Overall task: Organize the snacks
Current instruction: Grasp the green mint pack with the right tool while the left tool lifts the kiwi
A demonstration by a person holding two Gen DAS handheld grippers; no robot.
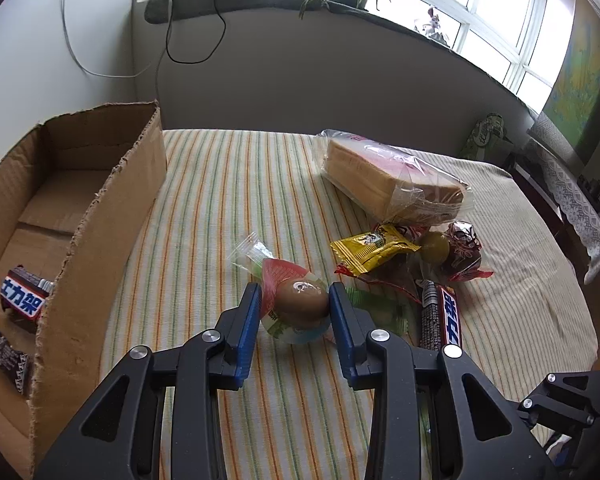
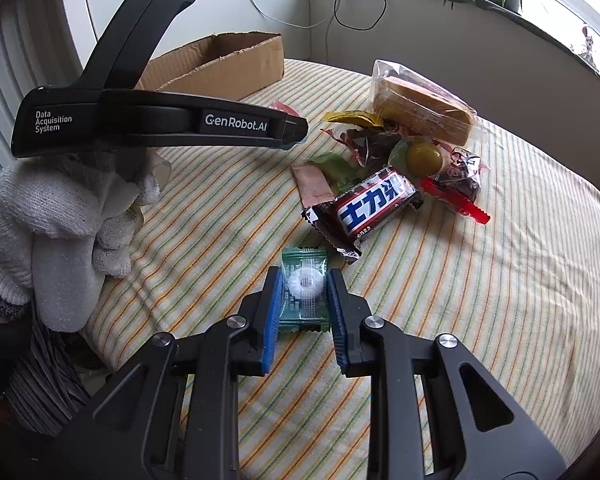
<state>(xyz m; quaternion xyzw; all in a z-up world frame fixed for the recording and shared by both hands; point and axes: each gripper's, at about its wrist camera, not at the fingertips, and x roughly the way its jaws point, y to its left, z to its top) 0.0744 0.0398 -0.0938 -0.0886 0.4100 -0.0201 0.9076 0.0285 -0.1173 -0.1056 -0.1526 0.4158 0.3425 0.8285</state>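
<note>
Striped yellow-green cloth (image 1: 228,200); brown cardboard box (image 1: 100,216); green mint wrapper (image 2: 305,292)

"士力架" on chocolate bar (image 2: 374,205); "GenRobot.AI", "Data Acquisition System" on left hand-held gripper (image 2: 156,122).

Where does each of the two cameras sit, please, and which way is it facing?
Left wrist: on the left gripper, angled down at the striped tablecloth; its blue pads clasp a wrapped brown egg, torn cardboard box alongside.
Right wrist: on the right gripper, angled down; pads shut on a green-wrapped white ring candy; a white-gloved hand shows.
Shared: bagged sliced bread, the box.
</note>
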